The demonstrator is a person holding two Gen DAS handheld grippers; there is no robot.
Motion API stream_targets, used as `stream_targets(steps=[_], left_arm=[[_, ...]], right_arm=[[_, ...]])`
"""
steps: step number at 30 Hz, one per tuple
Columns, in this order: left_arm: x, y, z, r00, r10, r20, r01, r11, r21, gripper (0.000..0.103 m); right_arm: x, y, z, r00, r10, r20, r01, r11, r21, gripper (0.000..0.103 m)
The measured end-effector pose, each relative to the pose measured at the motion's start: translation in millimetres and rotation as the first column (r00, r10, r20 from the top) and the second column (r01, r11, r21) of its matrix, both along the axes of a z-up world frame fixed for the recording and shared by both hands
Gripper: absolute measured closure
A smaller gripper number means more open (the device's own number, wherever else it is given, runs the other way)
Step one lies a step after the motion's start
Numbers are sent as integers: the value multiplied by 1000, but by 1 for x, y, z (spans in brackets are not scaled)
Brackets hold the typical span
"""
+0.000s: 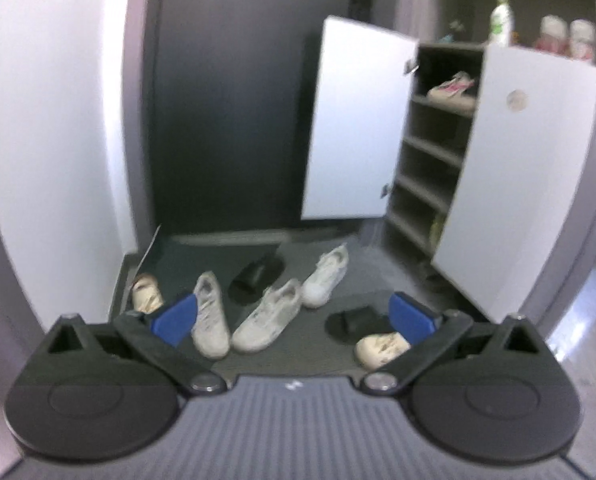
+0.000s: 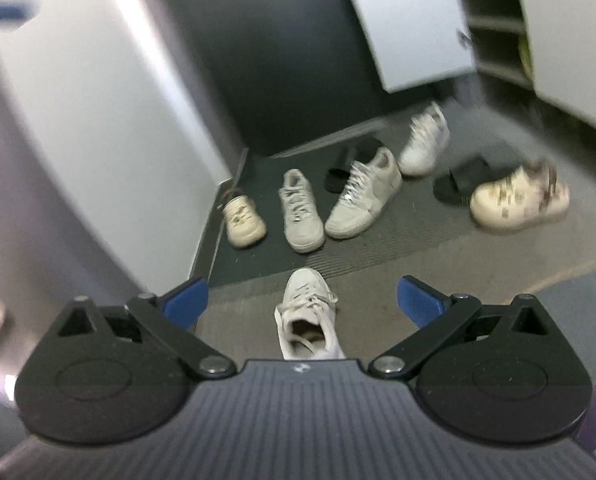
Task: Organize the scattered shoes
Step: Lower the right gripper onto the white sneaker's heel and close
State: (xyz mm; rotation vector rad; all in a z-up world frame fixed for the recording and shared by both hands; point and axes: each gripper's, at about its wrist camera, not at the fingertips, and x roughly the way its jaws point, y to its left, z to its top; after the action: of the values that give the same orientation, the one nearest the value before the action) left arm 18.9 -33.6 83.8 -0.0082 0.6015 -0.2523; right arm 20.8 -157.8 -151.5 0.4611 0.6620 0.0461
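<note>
Several shoes lie scattered on a dark floor mat [image 1: 202, 256]. Two grey sneakers [image 1: 264, 316] angle toward each other mid-mat, beside a white sneaker [image 1: 325, 275] and two black slides [image 1: 256, 274]. A cream patterned shoe [image 1: 380, 349] lies at the right and its mate [image 1: 147, 292] in the left corner. My left gripper [image 1: 294, 316] hovers open above the mat, holding nothing. In the right wrist view, another white sneaker [image 2: 307, 314] sits on the bare floor between the spread fingers of my open right gripper [image 2: 303, 300], untouched. The grey sneakers [image 2: 364, 196] lie beyond it.
A white shoe cabinet [image 1: 514, 184] stands at the right with its door [image 1: 358, 120] swung open, showing grey shelves; a pink-and-white shoe [image 1: 454, 88] rests on the top shelf. A bottle [image 1: 501, 20] and jars stand on top. White walls [image 1: 50, 120] close the left side.
</note>
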Motion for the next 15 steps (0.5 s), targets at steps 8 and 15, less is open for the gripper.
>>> stream_targets(steps=[8, 15], left_arm=[[9, 67, -14, 988, 147, -43, -151, 983, -105, 0], [17, 69, -16, 974, 227, 21, -226, 973, -54, 0]], right_arm=[[64, 61, -107, 981, 161, -110, -180, 964, -197, 0], [116, 108, -178, 929, 273, -248, -341, 891, -299, 0]])
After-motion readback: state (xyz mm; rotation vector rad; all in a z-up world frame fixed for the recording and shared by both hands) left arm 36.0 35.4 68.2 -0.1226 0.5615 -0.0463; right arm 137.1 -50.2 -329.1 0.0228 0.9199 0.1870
